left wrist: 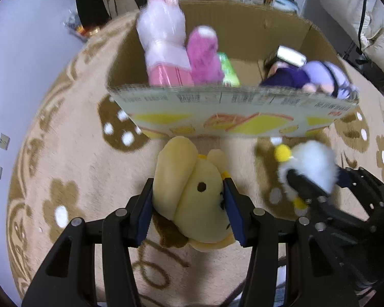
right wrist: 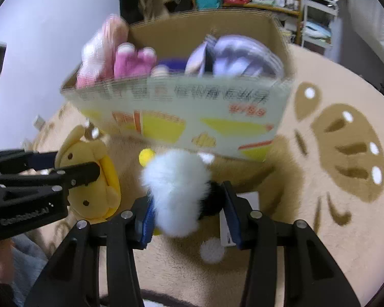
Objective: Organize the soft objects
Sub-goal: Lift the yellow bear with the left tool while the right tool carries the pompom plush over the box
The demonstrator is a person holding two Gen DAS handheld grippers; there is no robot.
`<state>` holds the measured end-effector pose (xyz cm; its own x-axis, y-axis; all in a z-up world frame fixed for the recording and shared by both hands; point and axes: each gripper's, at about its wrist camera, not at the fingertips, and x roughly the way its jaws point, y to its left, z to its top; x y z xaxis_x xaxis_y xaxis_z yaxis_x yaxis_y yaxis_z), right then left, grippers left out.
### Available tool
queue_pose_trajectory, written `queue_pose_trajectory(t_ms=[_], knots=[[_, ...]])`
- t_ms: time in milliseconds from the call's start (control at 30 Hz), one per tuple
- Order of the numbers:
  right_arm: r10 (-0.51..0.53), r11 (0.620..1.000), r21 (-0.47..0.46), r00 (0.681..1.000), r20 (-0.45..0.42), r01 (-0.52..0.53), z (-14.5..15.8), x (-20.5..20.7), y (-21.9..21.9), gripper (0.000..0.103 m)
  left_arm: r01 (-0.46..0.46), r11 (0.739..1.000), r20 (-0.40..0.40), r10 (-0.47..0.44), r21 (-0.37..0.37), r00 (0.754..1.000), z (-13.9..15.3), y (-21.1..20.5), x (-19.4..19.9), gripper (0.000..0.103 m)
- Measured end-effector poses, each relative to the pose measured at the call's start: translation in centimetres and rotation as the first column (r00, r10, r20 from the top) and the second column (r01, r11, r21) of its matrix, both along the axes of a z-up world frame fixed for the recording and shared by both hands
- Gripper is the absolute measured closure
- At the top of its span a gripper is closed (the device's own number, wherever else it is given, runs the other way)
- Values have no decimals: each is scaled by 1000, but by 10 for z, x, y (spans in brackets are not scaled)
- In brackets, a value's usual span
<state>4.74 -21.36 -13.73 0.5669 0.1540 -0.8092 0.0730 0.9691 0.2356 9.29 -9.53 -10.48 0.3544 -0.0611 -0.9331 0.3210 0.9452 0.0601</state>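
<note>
The left tool grips a yellow plush, smooth and rounded; its lower part is hidden behind the blue pads. The right tool grips a white fluffy toy with a yellow pompom; its dark parts are blurred and half covered by fur. Both toys hang above a beige rug with brown flower shapes, just before a cardboard box with a printed glossy front. Motion blur smears what is in the box: a pink plush, a magenta plush and a purple doll, their lower parts cut off by the near wall.
</note>
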Motion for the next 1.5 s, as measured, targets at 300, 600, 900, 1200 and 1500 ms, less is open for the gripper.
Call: queue_pose_trajectory(t_ms=[300, 600, 900, 1200, 1500], knots=[[-22, 1000, 10, 987, 158, 20, 53, -19, -5, 54, -17, 998, 233, 31, -62, 972, 61, 16, -14, 53], [-14, 1000, 3, 957, 290, 14, 95, -27, -11, 54, 11, 989, 411, 52, -149, 910, 97, 29, -13, 53], [-19, 999, -22, 923, 385, 30, 124, -19, -15, 53, 60, 984, 558, 44, -167, 829, 122, 21, -6, 53], [-20, 998, -42, 897, 441, 43, 134, 6, -22, 53, 77, 982, 611, 46, -173, 790, 131, 14, 7, 53], [-12, 1000, -17, 882, 472, 22, 131, 28, -36, 53, 115, 976, 635, 29, -185, 772, 122, 8, 17, 52]])
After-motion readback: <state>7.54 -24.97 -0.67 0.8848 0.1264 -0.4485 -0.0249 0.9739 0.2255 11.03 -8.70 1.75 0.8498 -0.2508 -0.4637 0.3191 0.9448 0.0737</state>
